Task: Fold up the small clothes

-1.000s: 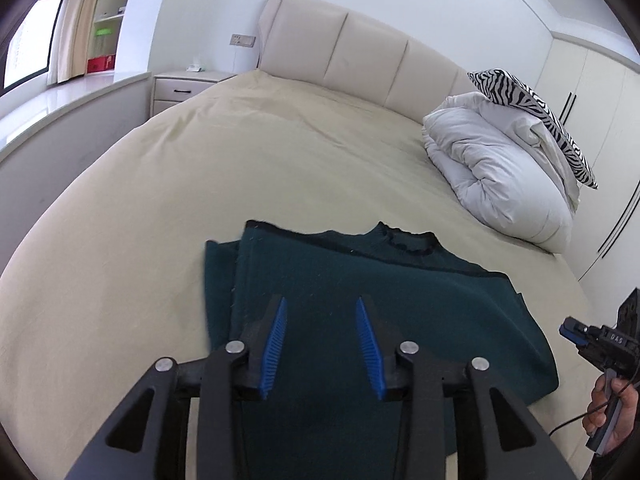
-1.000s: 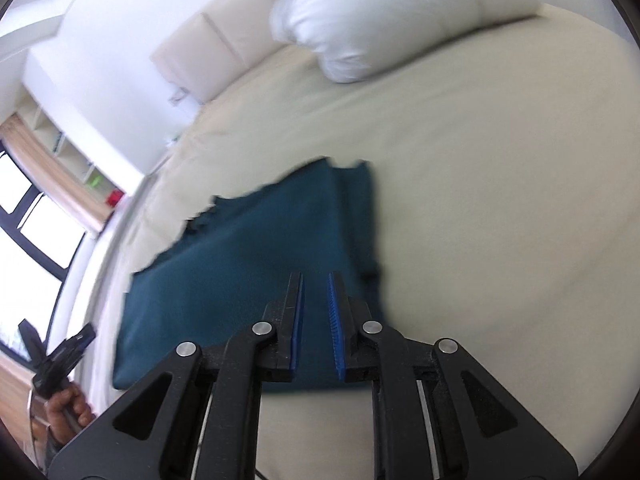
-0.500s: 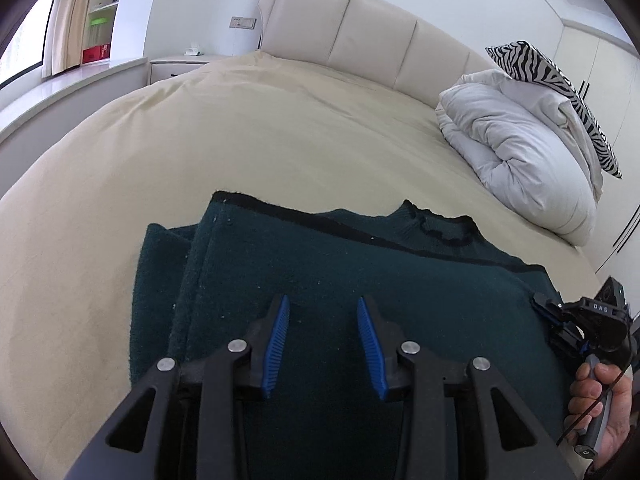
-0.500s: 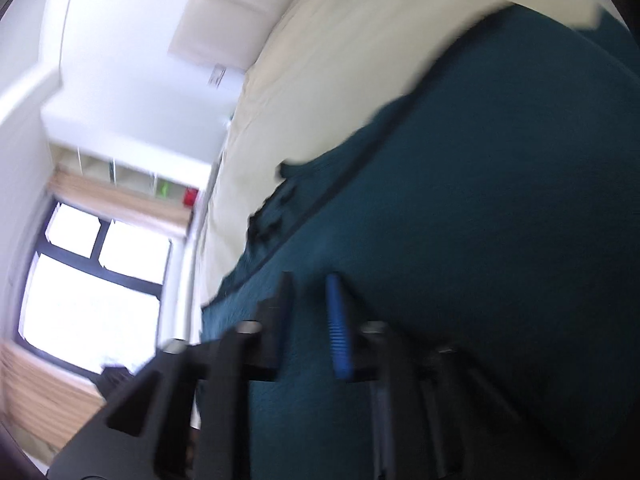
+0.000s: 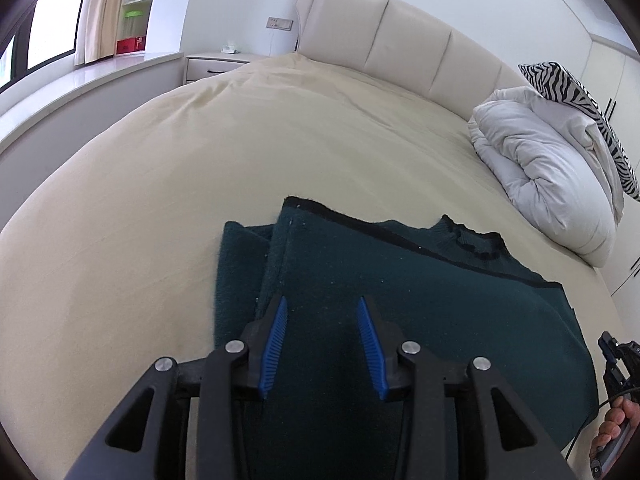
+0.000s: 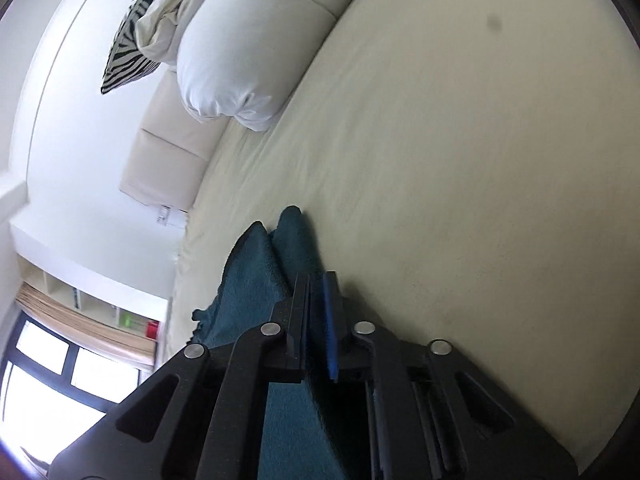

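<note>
A dark teal sweater (image 5: 420, 280) with black trim lies flat on the beige bed (image 5: 280, 128), its left side folded over. My left gripper (image 5: 322, 300) hovers low over the sweater's near left part, open, with fabric beneath the blue pads and nothing between them. My right gripper (image 6: 316, 276) is rolled onto its side at the sweater's (image 6: 256, 272) right edge. Its jaws stand almost together and are opening slightly, with a raised fold of the fabric pinched between them. In the left wrist view the right gripper (image 5: 612, 356) and the hand (image 5: 612, 428) holding it show at the right edge.
A rolled white duvet (image 5: 540, 176) with a zebra pillow (image 5: 576, 92) on top sits at the bed's far right, against the padded headboard (image 5: 400, 40). A nightstand (image 5: 216, 62) and a window ledge (image 5: 80, 84) stand to the left. Bare sheet surrounds the sweater.
My left gripper sank closer to the sweater. My right gripper rolled onto its side, dropped to the sweater's right edge and closed on the fabric.
</note>
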### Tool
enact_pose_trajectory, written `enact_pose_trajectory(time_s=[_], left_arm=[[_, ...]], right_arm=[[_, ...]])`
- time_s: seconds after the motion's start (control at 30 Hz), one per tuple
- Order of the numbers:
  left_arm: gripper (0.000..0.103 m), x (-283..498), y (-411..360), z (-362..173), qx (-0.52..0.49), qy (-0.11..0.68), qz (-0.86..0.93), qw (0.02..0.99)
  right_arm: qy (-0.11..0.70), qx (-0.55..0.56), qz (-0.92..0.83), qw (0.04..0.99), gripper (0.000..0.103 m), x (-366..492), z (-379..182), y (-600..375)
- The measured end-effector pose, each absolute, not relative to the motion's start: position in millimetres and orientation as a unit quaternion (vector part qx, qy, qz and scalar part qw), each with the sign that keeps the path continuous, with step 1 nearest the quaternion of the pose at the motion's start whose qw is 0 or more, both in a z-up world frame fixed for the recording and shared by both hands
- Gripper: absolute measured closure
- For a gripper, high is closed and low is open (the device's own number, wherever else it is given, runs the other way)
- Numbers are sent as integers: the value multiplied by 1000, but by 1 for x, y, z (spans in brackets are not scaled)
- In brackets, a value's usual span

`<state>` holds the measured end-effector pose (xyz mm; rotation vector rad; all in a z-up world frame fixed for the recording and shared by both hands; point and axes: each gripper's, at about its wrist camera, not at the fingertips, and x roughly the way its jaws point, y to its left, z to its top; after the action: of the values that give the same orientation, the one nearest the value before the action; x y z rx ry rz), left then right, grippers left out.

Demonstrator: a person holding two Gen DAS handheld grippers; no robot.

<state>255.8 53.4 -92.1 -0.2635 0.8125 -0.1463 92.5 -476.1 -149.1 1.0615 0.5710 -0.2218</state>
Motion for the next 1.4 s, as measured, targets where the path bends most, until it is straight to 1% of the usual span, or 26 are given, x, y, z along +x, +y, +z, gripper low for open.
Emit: enact_pose_trajectory(time_s=[0.07,0.13,0.17,0.2,0.27,0.33,0.37,0.43,0.47,0.5,0.57,0.73,0.77,0.8,0.87,0.93,0.97,1.0,1.03,1.1,1.17,1.2,1.23,1.27,1.3,1.4], left_arm=[[62,256,49,-92,-119,394,-73,908],[61,258,43,-91,-114,396,-76,908],[61,259,41,-90,-116,394,-78,908],[61,260,39,-88,-116,391,-80,910],[61,265,33,-86,-97,386,-78,914],[61,277,32,-97,-80,404,-76,908],[61,281,37,-102,-85,409,-77,906],[62,284,47,-105,-101,401,-85,906],[63,286,50,-106,-110,402,-89,905],[64,288,53,-106,-120,400,-90,904],[66,290,56,-108,-125,400,-90,903],[67,277,63,-97,-139,396,-78,904],[67,271,65,-93,-141,393,-75,906],[66,262,67,-89,-146,389,-74,906],[66,241,67,-83,-156,387,-91,904],[63,220,63,-82,-151,386,-98,905],[63,210,62,-83,-148,387,-102,904],[63,201,59,-86,-141,393,-101,903],[63,194,58,-90,-134,398,-99,902],[63,187,59,-99,-123,407,-98,900],[69,189,65,-103,-121,411,-101,898],[75,190,66,-103,-117,413,-101,898],[77,192,69,-103,-118,415,-103,896],[77,192,72,-103,-125,417,-110,894],[77,191,74,-104,-129,416,-116,893],[77,183,77,-100,-130,415,-115,893]], right_arm=[[267,468,-52,841,91,109,-119,-457],[296,429,17,853,76,148,-98,-421],[311,413,43,855,51,168,-92,-405],[333,396,75,852,34,192,-91,-384],[370,378,109,842,34,229,-101,-355],[417,384,100,818,35,261,-132,-347],[428,400,87,806,39,268,-146,-349],[402,455,63,792,72,262,-170,-376],[395,477,45,784,97,254,-181,-393],[384,496,39,778,103,247,-189,-408],[345,526,43,776,103,233,-197,-436],[334,501,-38,798,102,193,-184,-469],[336,488,-52,804,100,185,-178,-471],[339,473,-58,811,94,178,-171,-469],[340,447,-37,826,91,161,-154,-455],[350,440,16,827,79,149,-140,-430],[356,436,43,825,65,144,-135,-411],[361,427,72,826,47,139,-132,-388],[365,418,89,827,45,135,-130,-375],[381,392,134,827,45,132,-130,-340],[411,381,149,815,45,132,-143,-320],[431,382,130,807,50,127,-154,-317],[432,401,122,798,58,126,-165,-324],[422,425,118,792,73,123,-172,-332],[418,444,103,786,80,116,-176,-346],[391,477,39,786,82,87,-177,-395]])
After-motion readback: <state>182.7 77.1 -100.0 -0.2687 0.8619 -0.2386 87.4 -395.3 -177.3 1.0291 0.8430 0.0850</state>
